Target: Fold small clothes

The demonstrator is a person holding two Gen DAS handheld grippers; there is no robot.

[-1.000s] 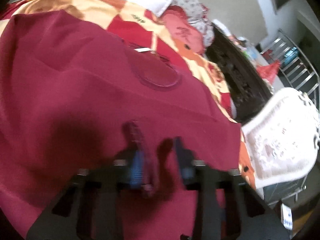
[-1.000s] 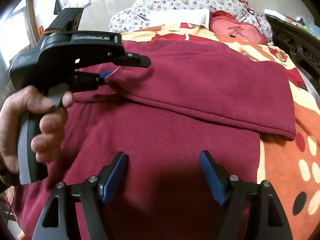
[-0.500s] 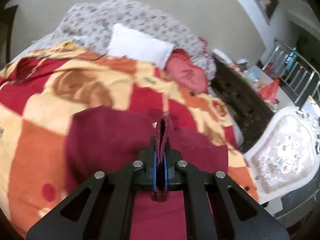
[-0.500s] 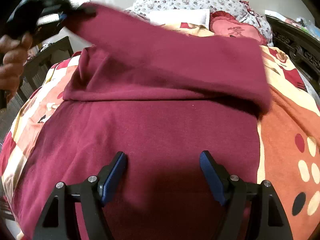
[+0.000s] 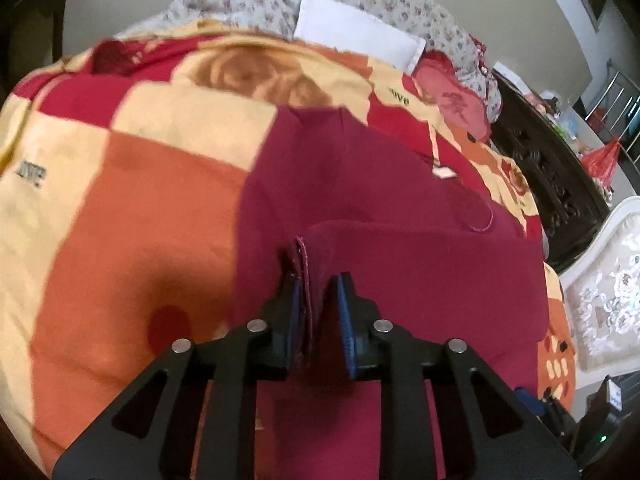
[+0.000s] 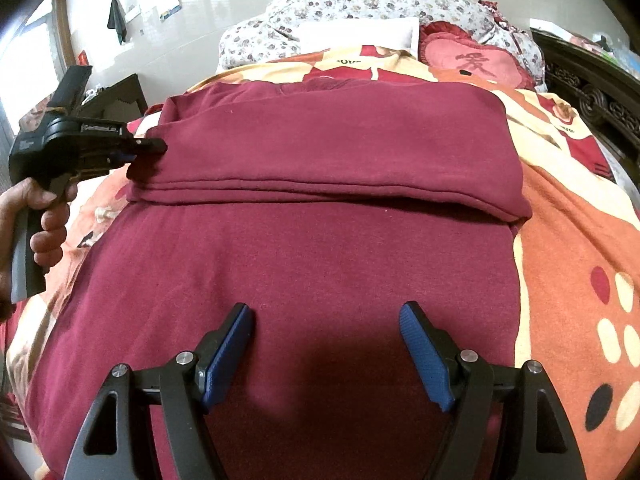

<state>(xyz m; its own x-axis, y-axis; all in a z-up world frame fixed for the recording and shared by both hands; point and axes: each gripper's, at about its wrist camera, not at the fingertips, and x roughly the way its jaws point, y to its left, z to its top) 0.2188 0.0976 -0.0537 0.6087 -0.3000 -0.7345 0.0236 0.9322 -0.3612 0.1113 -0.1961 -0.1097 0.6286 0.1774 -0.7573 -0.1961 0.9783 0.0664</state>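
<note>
1. Maroon garment (image 6: 320, 264) lies spread on the patterned blanket (image 6: 568, 240), its far part folded toward me into a thick band (image 6: 332, 148).
2. At my far left, I see a hand (image 6: 38, 216) gripping my left gripper (image 6: 140, 152) at the band's left end.
3. Through the left wrist camera, my left gripper (image 5: 320, 308) has its jaws opening, narrow, the garment's folded edge (image 5: 306, 268) still standing between the pads.
4. My right gripper (image 6: 326, 344) hangs wide apart and empty just above the garment's near, flat part.
5. Beyond the fold sit a white pillow (image 6: 356, 36) and a red cushion (image 6: 476, 64).
</note>
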